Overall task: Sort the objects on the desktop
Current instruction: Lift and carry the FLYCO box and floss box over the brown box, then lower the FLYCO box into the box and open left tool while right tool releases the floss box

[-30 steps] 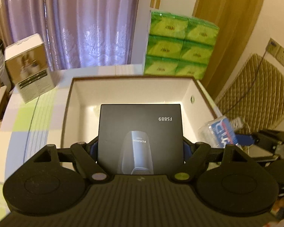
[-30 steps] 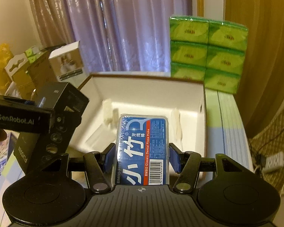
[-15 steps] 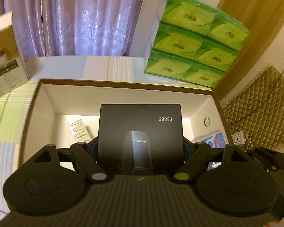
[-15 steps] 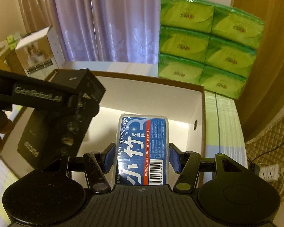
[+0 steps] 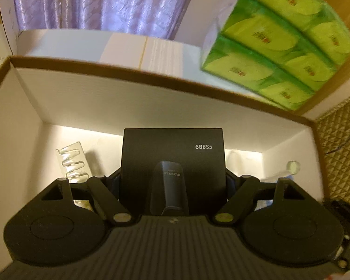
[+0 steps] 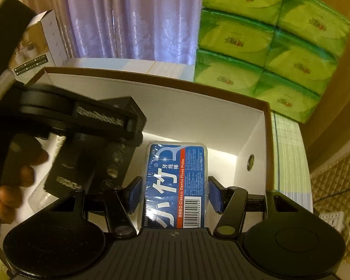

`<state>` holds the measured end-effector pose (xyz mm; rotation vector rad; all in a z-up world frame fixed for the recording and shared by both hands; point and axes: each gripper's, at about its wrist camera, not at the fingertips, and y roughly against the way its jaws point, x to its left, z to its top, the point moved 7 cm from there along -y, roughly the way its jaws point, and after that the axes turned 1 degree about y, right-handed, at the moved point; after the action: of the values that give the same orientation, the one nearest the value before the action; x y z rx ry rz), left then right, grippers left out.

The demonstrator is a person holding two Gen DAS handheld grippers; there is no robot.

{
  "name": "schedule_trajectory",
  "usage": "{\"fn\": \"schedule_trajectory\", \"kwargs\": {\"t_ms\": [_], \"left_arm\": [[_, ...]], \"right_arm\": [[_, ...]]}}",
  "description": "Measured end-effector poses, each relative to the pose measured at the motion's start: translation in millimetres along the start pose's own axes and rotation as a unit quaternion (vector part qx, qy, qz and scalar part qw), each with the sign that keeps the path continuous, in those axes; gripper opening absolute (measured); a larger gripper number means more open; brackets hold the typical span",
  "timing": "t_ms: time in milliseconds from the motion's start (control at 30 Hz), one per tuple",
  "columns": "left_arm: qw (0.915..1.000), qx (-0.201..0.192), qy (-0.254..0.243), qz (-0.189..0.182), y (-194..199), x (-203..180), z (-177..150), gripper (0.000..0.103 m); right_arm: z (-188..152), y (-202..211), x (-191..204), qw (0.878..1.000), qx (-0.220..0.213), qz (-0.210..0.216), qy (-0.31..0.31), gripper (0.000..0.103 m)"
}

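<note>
**Both claws lower into the open carton**

Left claw (image 5: 172, 179) grips the black FS889 box (image 5: 172, 156); right claw (image 6: 175, 194) grips the blue floss-pick pack (image 6: 176, 182). Compared with 0.5 s ago, both items sit deeper inside the white carton (image 6: 198, 114), nearer its far wall, on the worktop (image 6: 289, 154)

Left tongs (image 5: 172, 182) clamped; right tongs (image 6: 175, 196) clamped, side by side.

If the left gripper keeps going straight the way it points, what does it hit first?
Probably the white far wall of the open box. The black carton held in the left gripper would touch before the fingers. The floor may come first; depth is unclear.
</note>
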<state>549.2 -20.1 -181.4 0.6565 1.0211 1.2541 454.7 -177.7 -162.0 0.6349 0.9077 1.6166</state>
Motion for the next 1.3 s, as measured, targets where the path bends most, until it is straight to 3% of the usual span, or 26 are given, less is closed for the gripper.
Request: {"fn": "schedule_trajectory", "kwargs": {"t_ms": [167, 600, 867, 933, 967, 1300], "left_arm": [[0.9992, 0.003, -0.005, 0.039, -8.1, 15.0, -0.9, 0.077], [0.9977, -0.013, -0.048, 0.047, 4.9, 17.5, 5.1, 0.082], [0.9942, -0.022, -0.082, 0.067, 13.7, 14.8, 7.4, 0.085], [0.9931, -0.026, -0.09, 0.071, 19.0, 14.5, 6.2, 0.087], [0.9924, -0.028, -0.095, 0.073, 21.9, 14.0, 5.1, 0.088], [0.9863, -0.042, -0.137, 0.081, 59.5, 12.7, -19.8, 0.09]], "right_arm": [[-0.6, -10.1, 0.1, 1.0, 0.007, 0.002, -0.005, 0.056], [1.5, -25.1, 10.7, 1.0, 0.017, 0.017, -0.011, 0.056], [9.9, -18.9, 19.7, 0.999, -0.014, 0.04, -0.009, 0.056], [9.0, -15.2, 19.4, 0.999, -0.018, 0.028, -0.008, 0.072], [7.3, -12.7, 19.6, 0.999, -0.018, 0.029, -0.009, 0.075], [-12.4, 24.7, 17.7, 0.998, -0.023, 0.048, -0.032, 0.089]]}}
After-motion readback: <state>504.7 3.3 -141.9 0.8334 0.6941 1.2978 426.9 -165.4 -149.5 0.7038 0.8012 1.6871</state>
